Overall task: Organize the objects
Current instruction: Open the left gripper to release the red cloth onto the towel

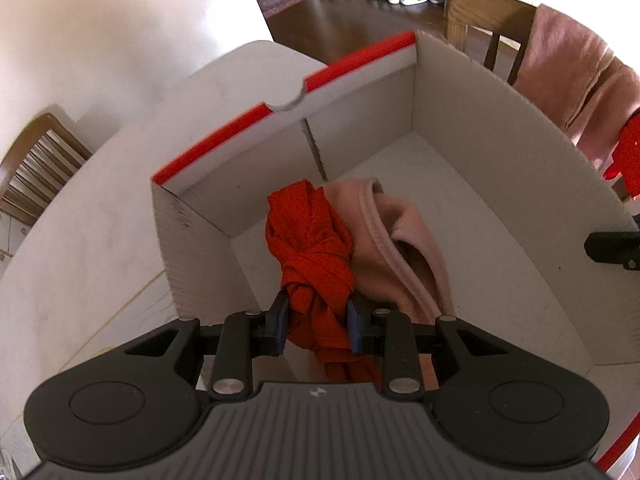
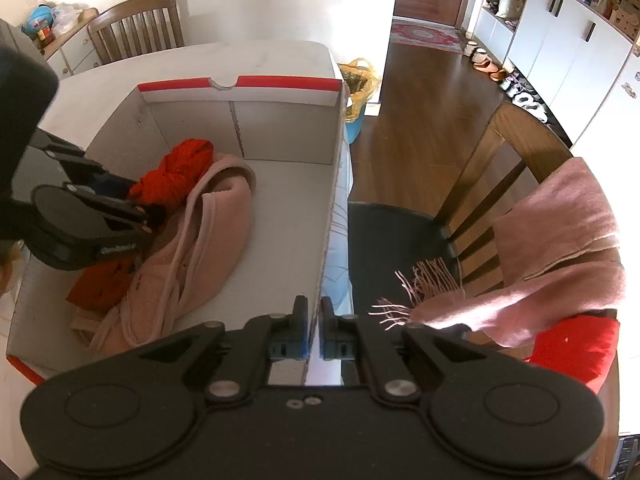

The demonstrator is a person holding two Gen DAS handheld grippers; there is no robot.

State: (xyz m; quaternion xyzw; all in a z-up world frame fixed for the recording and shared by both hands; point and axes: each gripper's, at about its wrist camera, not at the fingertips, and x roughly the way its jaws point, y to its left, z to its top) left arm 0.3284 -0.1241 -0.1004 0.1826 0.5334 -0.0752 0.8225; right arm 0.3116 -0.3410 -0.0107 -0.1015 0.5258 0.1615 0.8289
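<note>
**Red cloth going into the box**

The left hand-held gripper (image 1: pixel 318 320) is clamped on a knotted red cloth (image 1: pixel 310 236), its blue pads (image 1: pixel 281 326) pressing the bundle from both sides. The cloth hangs inside the white box (image 1: pixel 480 128), touching a pink garment (image 1: pixel 394 240) that already lies on the box floor. The right hand-held gripper (image 2: pixel 314 322) has its jaws together on the near edge of the box wall (image 2: pixel 334 216), apparently steadying the box on the desk (image 2: pixel 200 60).

The step in hand looks like setting the red cloth down in the box. To do it well, lower the bundle until its weight rests on the floor or on the pink garment, then part the pads fully so no fold stays caught between them. The knot is soft and may cling to a pad, so lift straight up and check that it stays behind. Placing it toward the bare part of the floor beside the pink garment would leave room for more. The right grip should hold the wall without bending the card

Outside the box, a pink scarf (image 2: pixel 560 248) hangs over a chair (image 2: pixel 516 148), with something red (image 2: pixel 572 344) below it; these seem to be left to pack
</note>
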